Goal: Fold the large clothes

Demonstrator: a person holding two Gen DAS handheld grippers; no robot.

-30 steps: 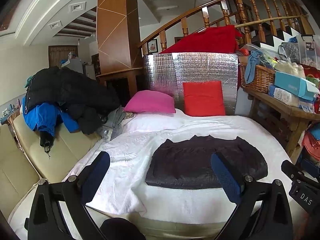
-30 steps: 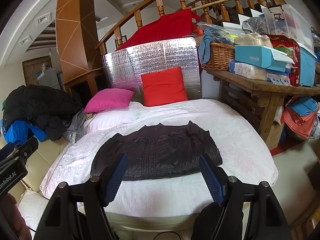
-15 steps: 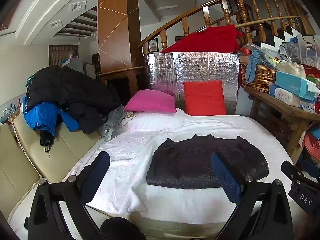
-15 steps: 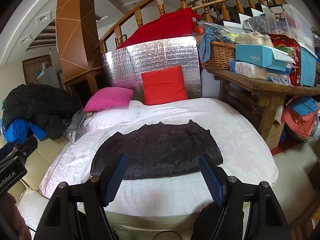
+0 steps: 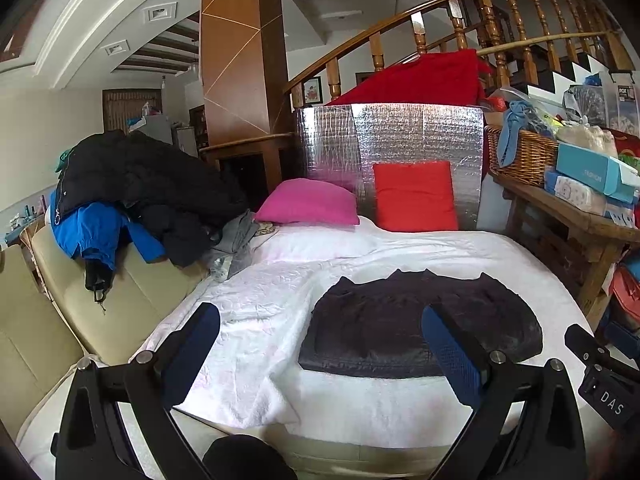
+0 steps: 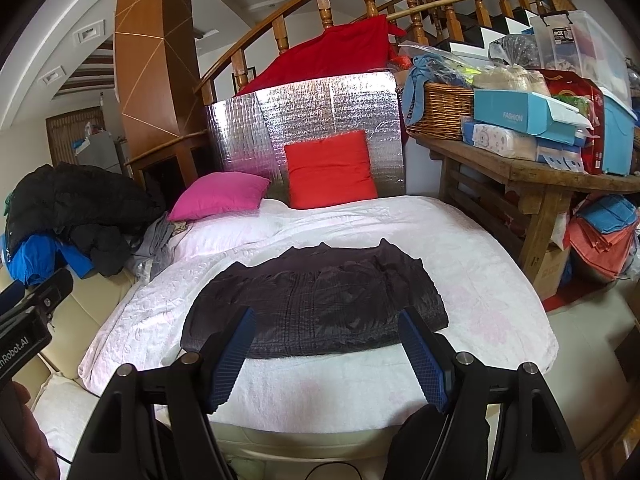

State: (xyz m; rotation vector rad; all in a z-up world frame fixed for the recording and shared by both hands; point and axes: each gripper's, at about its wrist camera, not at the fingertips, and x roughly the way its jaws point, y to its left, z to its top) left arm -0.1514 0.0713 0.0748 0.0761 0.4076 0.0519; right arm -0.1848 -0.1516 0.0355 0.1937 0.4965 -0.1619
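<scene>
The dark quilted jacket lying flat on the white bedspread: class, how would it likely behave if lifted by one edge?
The dark quilted jacket would probably droop and unfold, since it lies limp and creased. Its thin, flat profile suggests it is light. Its slight sheen hints that it may slide on the white bedspread.

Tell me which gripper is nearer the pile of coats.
Left. The left gripper is on the side of the pile of coats; the right gripper is further from it.

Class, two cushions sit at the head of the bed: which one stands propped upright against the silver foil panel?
The red cushion stands upright against the silver foil panel; the pink cushion lies flat on the bed beside it.
</scene>
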